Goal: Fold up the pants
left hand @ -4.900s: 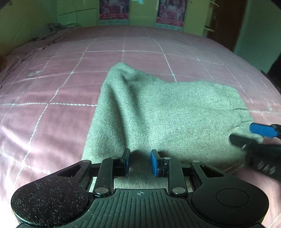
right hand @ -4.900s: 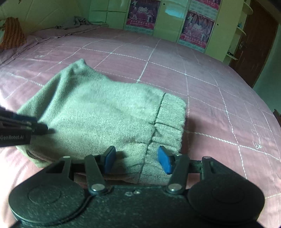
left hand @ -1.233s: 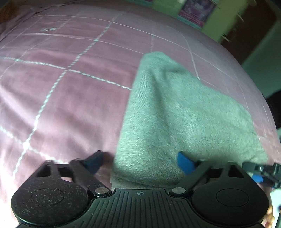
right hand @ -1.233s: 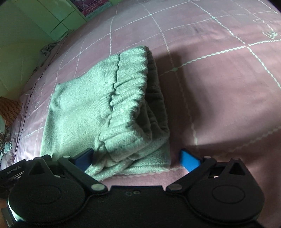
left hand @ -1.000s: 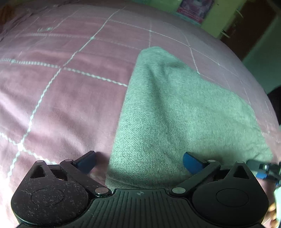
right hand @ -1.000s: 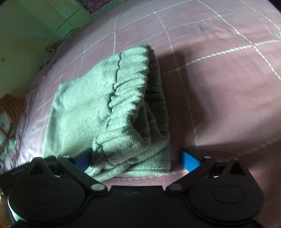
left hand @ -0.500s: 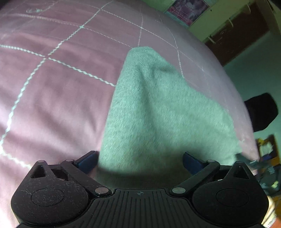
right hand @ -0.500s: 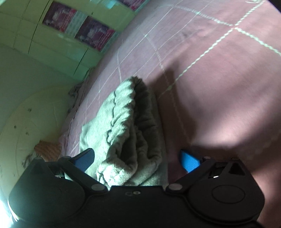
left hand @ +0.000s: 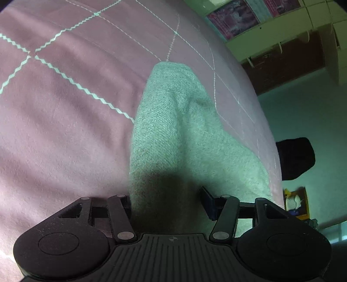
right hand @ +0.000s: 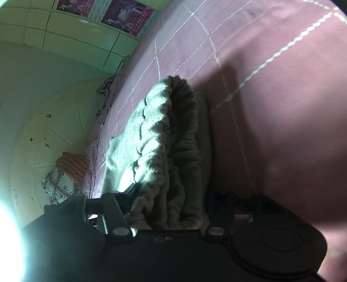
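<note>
1. The folded grey pants (left hand: 173, 138) lie on a pink bed (left hand: 65, 130) stitched with a white zigzag grid. In the left view they run from the lower middle of the frame up to a rounded end just above centre.
2. The left gripper (left hand: 166, 202) sits at the bottom middle of its view, with both fingers pressed against the near edge of the folded stack. The cloth fills the gap between them, so it is clamped on the pants.
3. In the right view the pants (right hand: 164, 147) stand tilted through the middle of the frame, the ribbed waistband bunched in thick rolls along the lit left side.
4. The right gripper (right hand: 168, 200) at the lower middle of that view has the waistband end packed between its fingers and pressed on both sides, so it too is gripping the pants.
5. Posters (right hand: 121, 10) hang on the green wall at the upper left of the right view. A patterned pillow (right hand: 65, 173) lies at the left edge.
6. A dark object (left hand: 297, 158) shows at the right of the left view, beyond the bed edge.
</note>
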`<action>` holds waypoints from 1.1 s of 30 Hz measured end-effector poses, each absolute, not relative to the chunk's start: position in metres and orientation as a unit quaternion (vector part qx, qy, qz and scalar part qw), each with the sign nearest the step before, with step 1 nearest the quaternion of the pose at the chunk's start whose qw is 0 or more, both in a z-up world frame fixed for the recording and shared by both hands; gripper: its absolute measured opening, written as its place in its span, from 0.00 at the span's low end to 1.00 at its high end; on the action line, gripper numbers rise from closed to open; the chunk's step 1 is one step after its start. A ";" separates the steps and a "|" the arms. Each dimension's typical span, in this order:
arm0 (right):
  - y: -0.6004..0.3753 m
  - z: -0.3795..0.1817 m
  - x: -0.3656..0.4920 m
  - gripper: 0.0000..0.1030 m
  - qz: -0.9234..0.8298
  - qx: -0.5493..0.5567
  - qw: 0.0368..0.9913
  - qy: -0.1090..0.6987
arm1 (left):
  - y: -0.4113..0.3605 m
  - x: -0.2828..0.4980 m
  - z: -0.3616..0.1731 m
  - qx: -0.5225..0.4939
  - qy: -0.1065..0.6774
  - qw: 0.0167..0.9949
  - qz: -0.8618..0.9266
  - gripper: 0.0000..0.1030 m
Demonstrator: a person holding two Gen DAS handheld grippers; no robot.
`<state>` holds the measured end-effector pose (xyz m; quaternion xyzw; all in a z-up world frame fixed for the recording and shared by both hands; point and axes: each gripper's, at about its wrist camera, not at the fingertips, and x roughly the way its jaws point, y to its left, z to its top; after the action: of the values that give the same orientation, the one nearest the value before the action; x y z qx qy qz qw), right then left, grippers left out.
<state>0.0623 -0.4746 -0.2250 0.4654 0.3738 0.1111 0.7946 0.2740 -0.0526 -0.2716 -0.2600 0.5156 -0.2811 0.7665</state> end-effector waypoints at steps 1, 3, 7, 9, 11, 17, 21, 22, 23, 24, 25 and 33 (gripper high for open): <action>-0.471 -0.224 0.064 0.48 0.109 0.463 0.796 0.374 | -0.052 0.270 -0.270 -0.255 0.514 0.772 -0.276 0.33; -0.463 -0.220 0.065 0.44 0.099 0.444 0.806 0.380 | -0.052 0.261 -0.264 -0.254 0.506 0.780 -0.265 0.25; -0.448 -0.200 0.059 0.39 0.086 0.428 0.821 0.369 | -0.063 0.245 -0.234 -0.221 0.472 0.811 -0.265 0.22; -0.448 -0.190 0.056 0.39 0.091 0.436 0.824 0.351 | -0.067 0.243 -0.216 -0.216 0.450 0.822 -0.275 0.22; -0.446 -0.177 0.059 0.38 0.101 0.433 0.830 0.337 | -0.069 0.244 -0.198 -0.219 0.436 0.826 -0.283 0.22; -0.453 -0.129 0.086 0.38 0.132 0.408 0.853 0.299 | -0.074 0.281 -0.151 -0.216 0.391 0.846 -0.290 0.22; -0.468 -0.113 0.117 0.38 0.131 0.396 0.862 0.289 | -0.096 0.314 -0.143 -0.203 0.387 0.856 -0.277 0.22; -0.472 -0.112 0.127 0.38 0.128 0.394 0.862 0.291 | -0.101 0.321 -0.144 -0.198 0.386 0.859 -0.273 0.22; -0.475 -0.112 0.134 0.38 0.125 0.389 0.864 0.294 | -0.107 0.328 -0.146 -0.193 0.388 0.860 -0.270 0.22; -0.477 -0.113 0.142 0.38 0.120 0.385 0.866 0.296 | -0.112 0.335 -0.148 -0.189 0.389 0.861 -0.266 0.22; -0.481 -0.113 0.151 0.38 0.116 0.381 0.867 0.299 | -0.118 0.341 -0.151 -0.185 0.392 0.863 -0.262 0.22; -0.497 -0.140 0.191 0.40 0.066 0.354 0.868 0.342 | -0.166 0.368 -0.193 -0.107 0.435 0.866 -0.221 0.25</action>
<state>0.1915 -0.4965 -0.1402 0.3542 0.3420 0.0664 0.8678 0.3675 -0.1663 -0.1927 -0.1072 0.4352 -0.2210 0.8662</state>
